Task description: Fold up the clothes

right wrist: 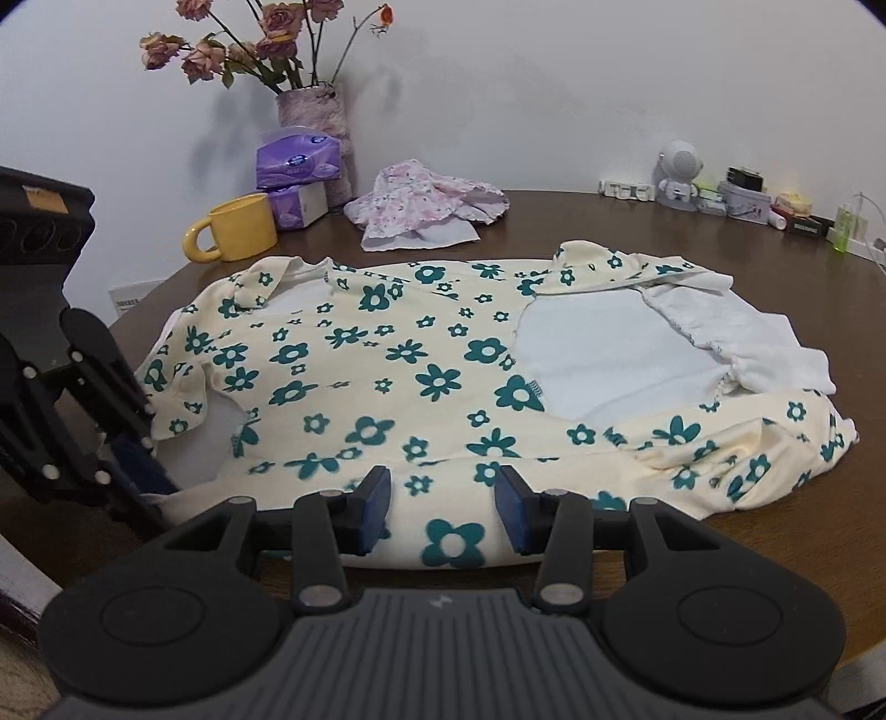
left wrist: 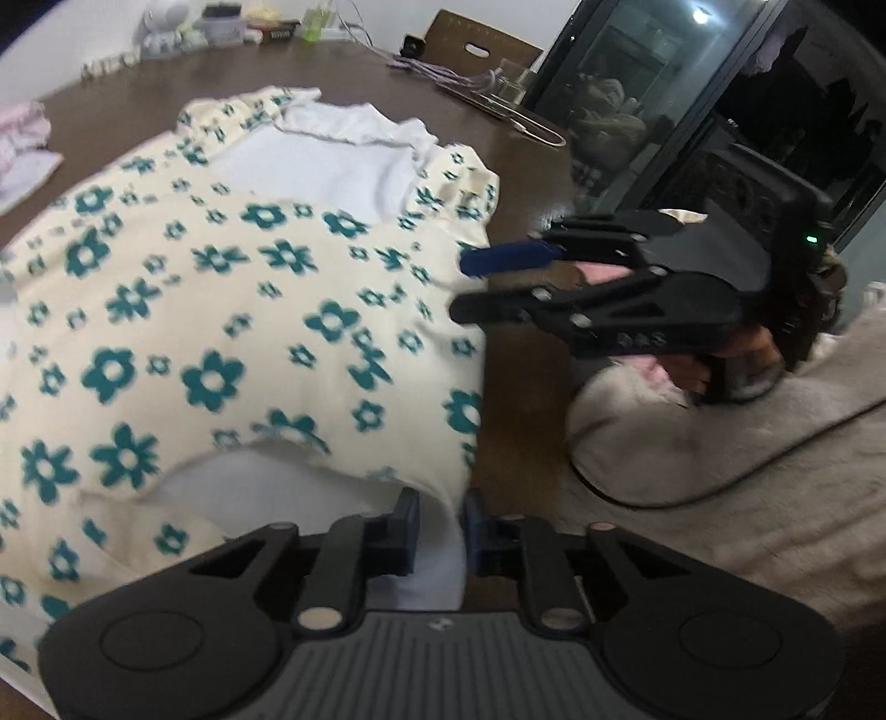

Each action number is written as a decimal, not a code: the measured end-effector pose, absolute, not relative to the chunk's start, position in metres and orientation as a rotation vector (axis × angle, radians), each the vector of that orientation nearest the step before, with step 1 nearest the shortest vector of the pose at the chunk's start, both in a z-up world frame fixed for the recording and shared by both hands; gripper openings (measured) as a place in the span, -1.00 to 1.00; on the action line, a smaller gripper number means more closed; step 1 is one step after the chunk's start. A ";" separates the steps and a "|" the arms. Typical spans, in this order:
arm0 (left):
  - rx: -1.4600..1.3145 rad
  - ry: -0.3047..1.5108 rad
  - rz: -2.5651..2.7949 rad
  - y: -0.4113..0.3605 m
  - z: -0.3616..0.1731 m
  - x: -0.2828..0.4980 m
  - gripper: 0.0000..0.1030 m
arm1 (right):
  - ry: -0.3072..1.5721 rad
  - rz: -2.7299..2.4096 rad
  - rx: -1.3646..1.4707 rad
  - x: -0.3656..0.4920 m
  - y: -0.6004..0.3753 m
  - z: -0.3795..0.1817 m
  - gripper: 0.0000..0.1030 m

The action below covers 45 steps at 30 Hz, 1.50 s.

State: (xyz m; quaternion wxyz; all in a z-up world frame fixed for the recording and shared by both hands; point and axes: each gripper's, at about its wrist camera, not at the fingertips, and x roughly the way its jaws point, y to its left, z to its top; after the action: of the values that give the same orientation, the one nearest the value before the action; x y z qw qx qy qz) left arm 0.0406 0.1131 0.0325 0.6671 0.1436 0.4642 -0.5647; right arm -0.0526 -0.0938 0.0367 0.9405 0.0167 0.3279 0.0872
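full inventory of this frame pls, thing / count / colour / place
garment: 1, cream with teal flowers, spread on the table
table: 1, dark brown
small cloth: 1, pink floral, behind the garment
mug: 1, yellow, far left
tissue packs: 2, purple, stacked beside the mug
vase: 1, dried roses, by the wall
left hand-held gripper: black, blue pads, shut on a garment edge
right hand-held gripper: open, over the near edge

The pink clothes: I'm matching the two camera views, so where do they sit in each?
Left wrist view: the pink clothes lie at the far left edge on the table.
Right wrist view: the pink clothes lie top centre, behind the flowered garment.
Shared landmark: the white robot figure.
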 end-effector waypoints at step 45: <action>0.105 0.979 -0.867 0.123 0.036 0.008 -0.76 | 0.694 0.157 0.040 -0.043 -0.048 0.031 -0.56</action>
State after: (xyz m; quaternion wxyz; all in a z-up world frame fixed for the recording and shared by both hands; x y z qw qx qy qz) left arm 0.0078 0.1226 0.0363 0.7924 0.0487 0.4551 -0.4032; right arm -0.0432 -0.0481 0.0313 0.9372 0.0197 0.3395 0.0770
